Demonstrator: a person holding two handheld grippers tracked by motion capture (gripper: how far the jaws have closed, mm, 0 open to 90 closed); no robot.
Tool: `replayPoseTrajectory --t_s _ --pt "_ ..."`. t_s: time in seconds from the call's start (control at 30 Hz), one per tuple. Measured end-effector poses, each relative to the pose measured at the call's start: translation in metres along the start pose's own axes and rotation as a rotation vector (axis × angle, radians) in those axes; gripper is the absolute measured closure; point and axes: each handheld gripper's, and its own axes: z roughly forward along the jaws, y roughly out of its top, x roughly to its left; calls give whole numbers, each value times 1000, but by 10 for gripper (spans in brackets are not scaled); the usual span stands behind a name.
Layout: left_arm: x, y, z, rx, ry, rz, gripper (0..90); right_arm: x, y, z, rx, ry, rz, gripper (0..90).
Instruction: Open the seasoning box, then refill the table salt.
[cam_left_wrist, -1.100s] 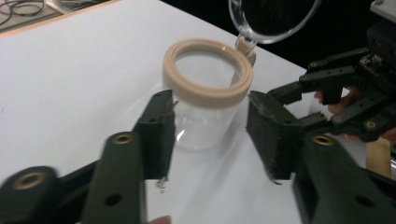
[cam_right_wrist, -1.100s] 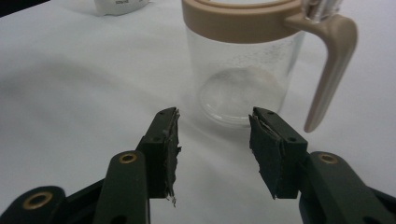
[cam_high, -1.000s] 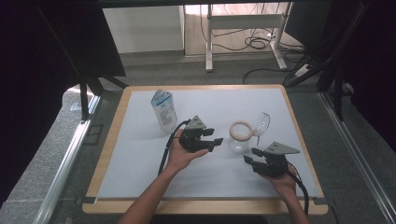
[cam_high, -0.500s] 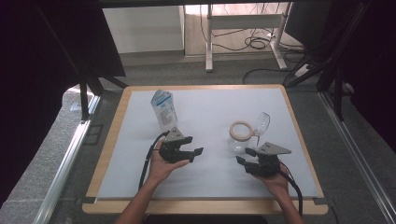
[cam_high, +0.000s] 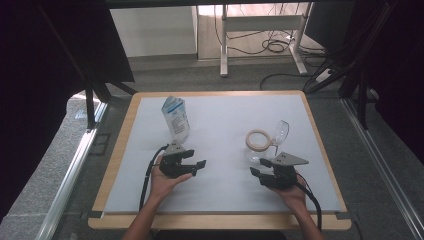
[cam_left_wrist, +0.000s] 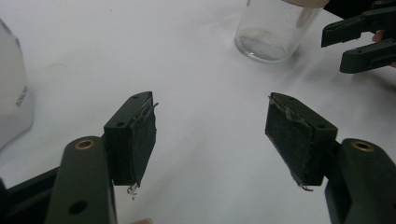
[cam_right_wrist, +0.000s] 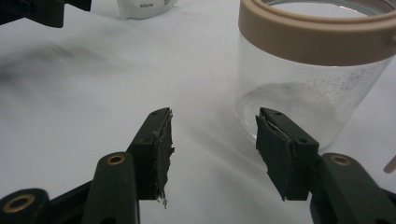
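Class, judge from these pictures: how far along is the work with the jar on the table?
Done: nothing visible yet; the jar stands on the table with its beige ring on. In hand: nothing is held. The left tool has just been opening its jaws, with nothing between them; the right tool is open, facing the jar. Left: probably gripping the jar.

Bare white mat (cam_high: 225, 150) lies open between carton (cam_high: 175, 119) and glass jar (cam_high: 258, 145), which blocks the right tool (cam_high: 260, 173).

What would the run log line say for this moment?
left claw: open, empty, just opening | right claw: open, empty, near jar | carton: upright | wine glass: beside jar
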Motion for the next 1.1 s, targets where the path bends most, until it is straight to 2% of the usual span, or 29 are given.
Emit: replayPoseTrajectory --t_s 0.27,0.4,0.6,0.9,1.1 --pt "9 -8 -14 -6 58 -11 327 0 -1 0 -1 6 2 459" --pt "13 -12 -22 -7 67 -18 333 0 -2 1 2 5 3 458" --pt "22 -17 -34 -12 106 -35 349 3 -1 3 4 9 -7 454" --pt "37 -21 -38 -9 156 -71 381 5 -1 4 13 13 -17 449" --pt "48 -15 -43 -26 193 -74 401 6 -1 2 1 13 -20 449"
